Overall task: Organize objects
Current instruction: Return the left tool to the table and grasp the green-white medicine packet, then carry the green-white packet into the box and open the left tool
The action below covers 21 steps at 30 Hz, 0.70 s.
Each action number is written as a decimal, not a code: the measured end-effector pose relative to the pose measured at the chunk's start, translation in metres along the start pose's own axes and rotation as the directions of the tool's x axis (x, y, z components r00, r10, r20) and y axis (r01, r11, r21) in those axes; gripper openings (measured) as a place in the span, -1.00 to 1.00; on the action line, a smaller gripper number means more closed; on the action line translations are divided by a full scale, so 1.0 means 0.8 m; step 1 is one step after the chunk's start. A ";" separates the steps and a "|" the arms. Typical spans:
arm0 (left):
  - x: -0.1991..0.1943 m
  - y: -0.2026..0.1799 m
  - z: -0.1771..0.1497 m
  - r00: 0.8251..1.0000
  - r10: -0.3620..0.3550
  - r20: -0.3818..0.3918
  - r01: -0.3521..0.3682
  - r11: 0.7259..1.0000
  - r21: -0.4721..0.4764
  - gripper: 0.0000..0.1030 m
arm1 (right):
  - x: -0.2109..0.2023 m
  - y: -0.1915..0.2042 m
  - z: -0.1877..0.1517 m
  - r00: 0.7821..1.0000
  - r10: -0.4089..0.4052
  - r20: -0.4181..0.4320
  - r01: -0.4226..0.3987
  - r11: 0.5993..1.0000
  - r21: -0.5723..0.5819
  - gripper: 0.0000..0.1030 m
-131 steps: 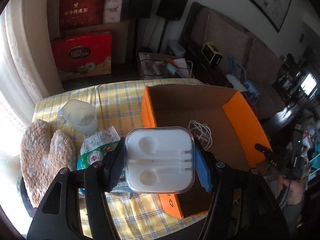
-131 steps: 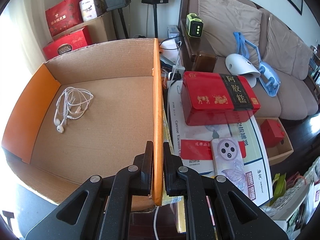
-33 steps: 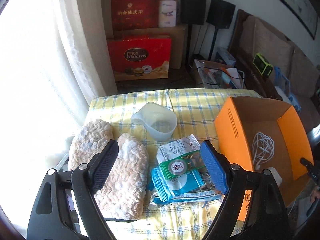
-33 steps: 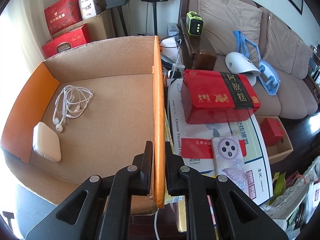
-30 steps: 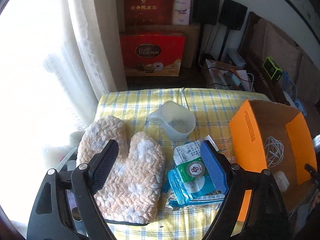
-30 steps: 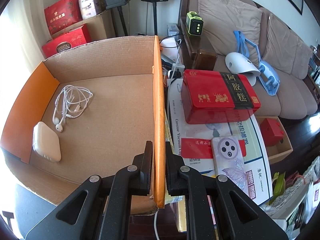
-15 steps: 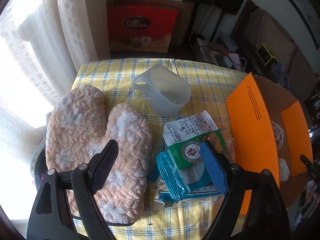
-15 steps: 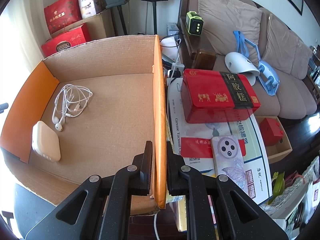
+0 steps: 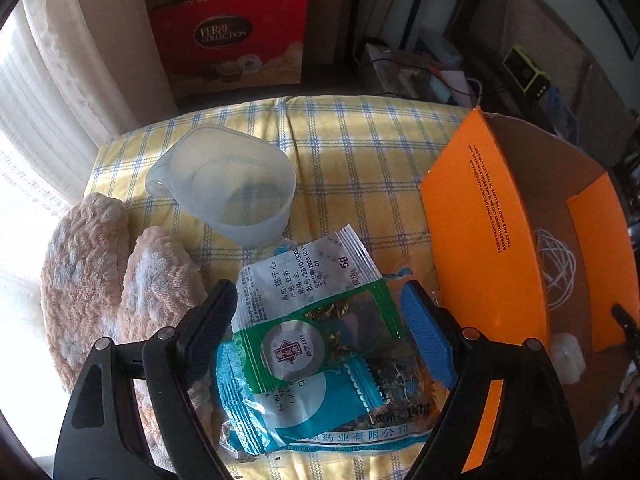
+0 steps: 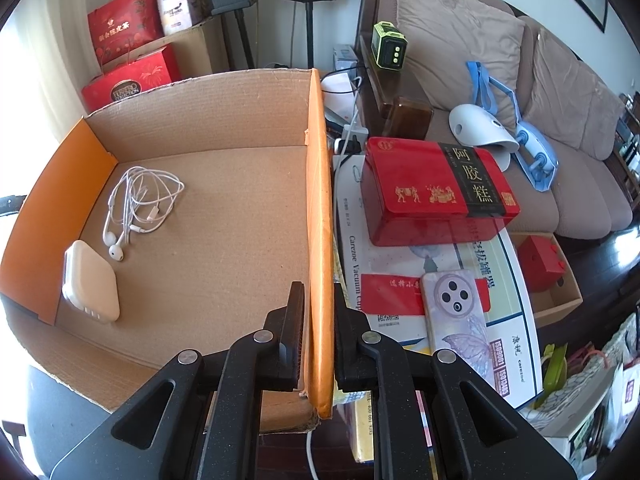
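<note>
My left gripper (image 9: 320,312) stands open just above a pile of green and blue foil packets (image 9: 320,340) on the yellow checked cloth (image 9: 360,152); its fingers straddle the pile, and no pad presses on it. The orange cardboard box (image 9: 480,248) sits to the right. My right gripper (image 10: 318,312) is shut on the box's orange side wall (image 10: 320,220). Inside the box lie white earphones (image 10: 138,204) and a white plastic case (image 10: 90,280).
A translucent plastic cup (image 9: 224,188) stands behind the packets, and a fluffy beige mitten (image 9: 116,288) lies to their left. Right of the box are a red tin (image 10: 436,196), a phone (image 10: 456,304) and a sofa (image 10: 520,80). A curtain (image 9: 60,60) hangs at the left.
My left gripper, earlier shut on the white case, moved left from the box and down over the packets, jaws open. The case now lies in the box. The right gripper stayed put.
</note>
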<state>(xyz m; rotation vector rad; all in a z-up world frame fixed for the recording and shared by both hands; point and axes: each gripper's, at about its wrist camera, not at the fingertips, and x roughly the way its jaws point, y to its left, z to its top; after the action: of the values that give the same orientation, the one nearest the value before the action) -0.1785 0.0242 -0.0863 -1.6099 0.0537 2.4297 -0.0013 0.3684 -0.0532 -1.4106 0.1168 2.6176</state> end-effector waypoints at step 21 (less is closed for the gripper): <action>-0.020 0.017 0.002 0.999 0.002 0.051 0.000 0.999 -0.047 -0.46 | 0.001 0.000 0.000 1.000 -0.002 -0.001 0.002 1.000 -0.001 -0.76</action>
<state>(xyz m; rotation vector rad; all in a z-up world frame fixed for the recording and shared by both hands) -0.1767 0.0087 -0.0722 -1.5661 -0.0109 2.4893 -0.0019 0.3684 -0.0539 -1.4121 0.1137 2.6160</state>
